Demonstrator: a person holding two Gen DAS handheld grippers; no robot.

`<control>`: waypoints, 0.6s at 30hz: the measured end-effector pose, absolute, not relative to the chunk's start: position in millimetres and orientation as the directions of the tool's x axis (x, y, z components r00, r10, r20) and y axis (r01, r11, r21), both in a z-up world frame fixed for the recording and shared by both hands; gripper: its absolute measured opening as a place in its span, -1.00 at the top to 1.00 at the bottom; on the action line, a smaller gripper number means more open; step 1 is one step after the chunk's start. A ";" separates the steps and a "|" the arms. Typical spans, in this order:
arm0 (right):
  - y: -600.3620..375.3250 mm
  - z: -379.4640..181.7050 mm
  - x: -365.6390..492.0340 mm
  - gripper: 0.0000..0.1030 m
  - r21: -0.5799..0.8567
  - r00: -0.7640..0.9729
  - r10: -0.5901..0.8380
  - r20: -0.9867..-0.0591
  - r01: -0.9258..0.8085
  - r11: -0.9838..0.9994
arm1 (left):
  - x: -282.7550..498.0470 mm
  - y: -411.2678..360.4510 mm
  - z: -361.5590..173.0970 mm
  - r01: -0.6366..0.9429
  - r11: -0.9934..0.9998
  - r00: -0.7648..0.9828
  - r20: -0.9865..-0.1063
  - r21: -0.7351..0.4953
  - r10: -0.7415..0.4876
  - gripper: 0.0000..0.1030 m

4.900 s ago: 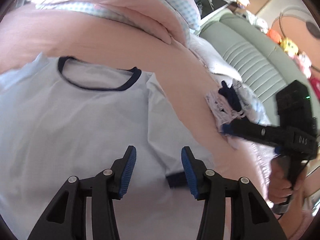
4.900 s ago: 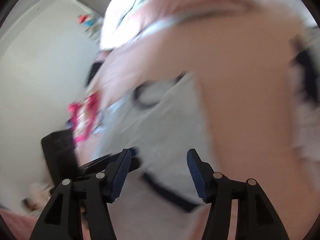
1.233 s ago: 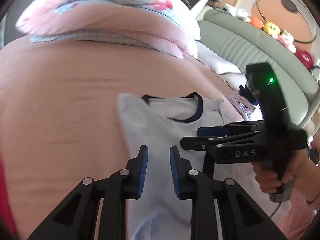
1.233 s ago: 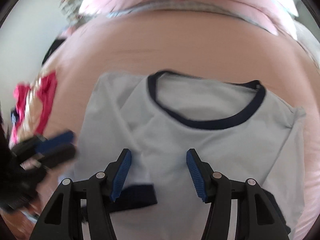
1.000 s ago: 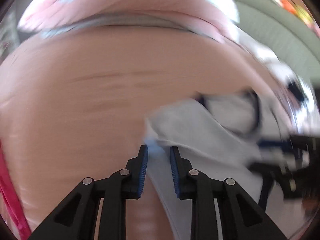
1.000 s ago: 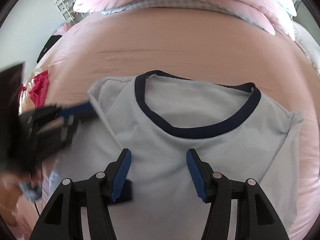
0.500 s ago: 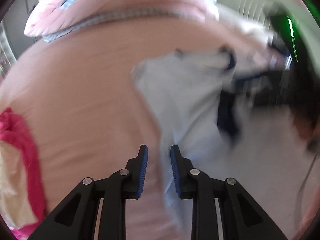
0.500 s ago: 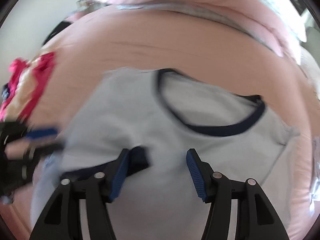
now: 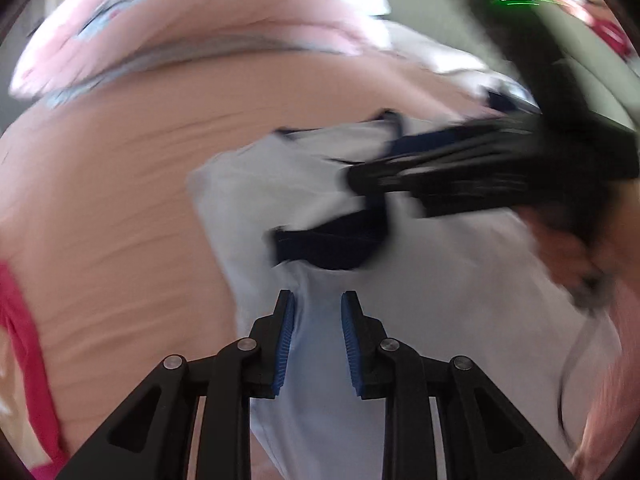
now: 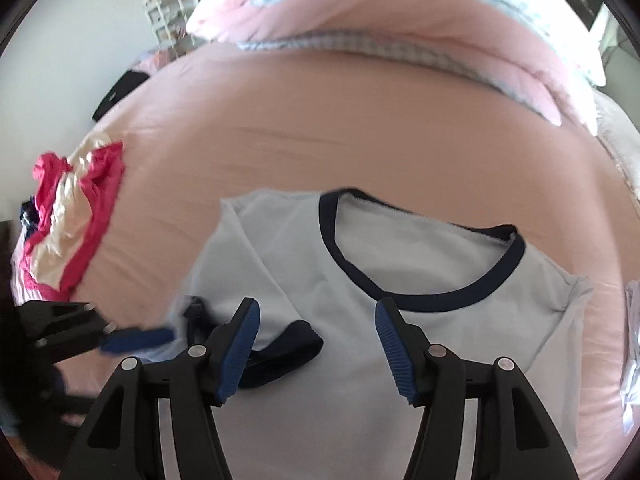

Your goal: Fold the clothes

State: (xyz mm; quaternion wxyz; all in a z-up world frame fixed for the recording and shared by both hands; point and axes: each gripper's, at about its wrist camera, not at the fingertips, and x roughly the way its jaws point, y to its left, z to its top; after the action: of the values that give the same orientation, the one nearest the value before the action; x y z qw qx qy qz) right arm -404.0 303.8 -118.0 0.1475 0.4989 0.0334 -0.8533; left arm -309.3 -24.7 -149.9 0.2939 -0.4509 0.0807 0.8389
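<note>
Pale-blue T-shirt (image 10: 420, 360) lies flat, collar pointing toward pillows; left tongs (image 9: 317, 340) and right tongs (image 10: 318, 350) gape empty.

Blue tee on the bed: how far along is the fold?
Done: the light blue T-shirt lies flat on the pink bedspread, and one navy-cuffed sleeve is folded onto the chest. In hand: nothing; right gripper hovers open, left gripper stands narrowly open above the cloth. Left: the far side and the lengthwise folds. The red garment lies unfolded.
</note>
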 end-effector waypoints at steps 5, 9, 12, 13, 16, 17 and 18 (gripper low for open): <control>301.5 -137.2 -394.2 -0.15 0.026 -0.377 -0.181 -0.908 0.383 -0.924 | -325.2 -60.8 -139.9 -0.371 -0.908 -0.558 -0.736 -0.192 0.384 0.58; 314.7 -130.3 -374.4 -0.16 0.037 -0.370 -0.193 -0.909 0.389 -0.920 | -328.0 -48.3 -148.0 -0.430 -0.886 -0.511 -0.761 -0.177 0.400 0.58; 331.1 -115.1 -366.9 -0.16 0.084 -0.416 -0.227 -0.880 0.335 -0.939 | -317.5 -26.4 -157.5 -0.554 -0.822 -0.427 -0.802 -0.134 0.418 0.58; 334.7 -111.8 -366.8 -0.16 0.090 -0.434 -0.227 -0.872 0.314 -0.945 | -313.7 -19.6 -160.5 -0.591 -0.798 -0.400 -0.815 -0.120 0.419 0.58; 337.4 -107.4 -373.0 -0.17 0.119 -0.455 -0.242 -0.857 0.282 -0.952 | -298.0 -22.3 -159.9 -0.597 -0.798 -0.419 -0.817 -0.082 0.397 0.58; 334.9 -108.4 -374.3 -0.17 0.132 -0.445 -0.257 -0.858 0.292 -0.947 | -297.1 -25.5 -157.5 -0.582 -0.808 -0.430 -0.806 -0.096 0.406 0.58; 328.7 -110.1 -374.0 -0.17 0.140 -0.436 -0.271 -0.858 0.310 -0.940 | -298.7 -30.3 -153.6 -0.561 -0.818 -0.439 -0.791 -0.130 0.427 0.58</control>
State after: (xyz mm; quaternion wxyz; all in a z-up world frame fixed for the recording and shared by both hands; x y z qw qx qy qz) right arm -374.0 328.7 -110.1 0.1715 0.5026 0.0191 -0.8471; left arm -298.7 -30.3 -153.6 0.2923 -0.4415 0.0760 0.8449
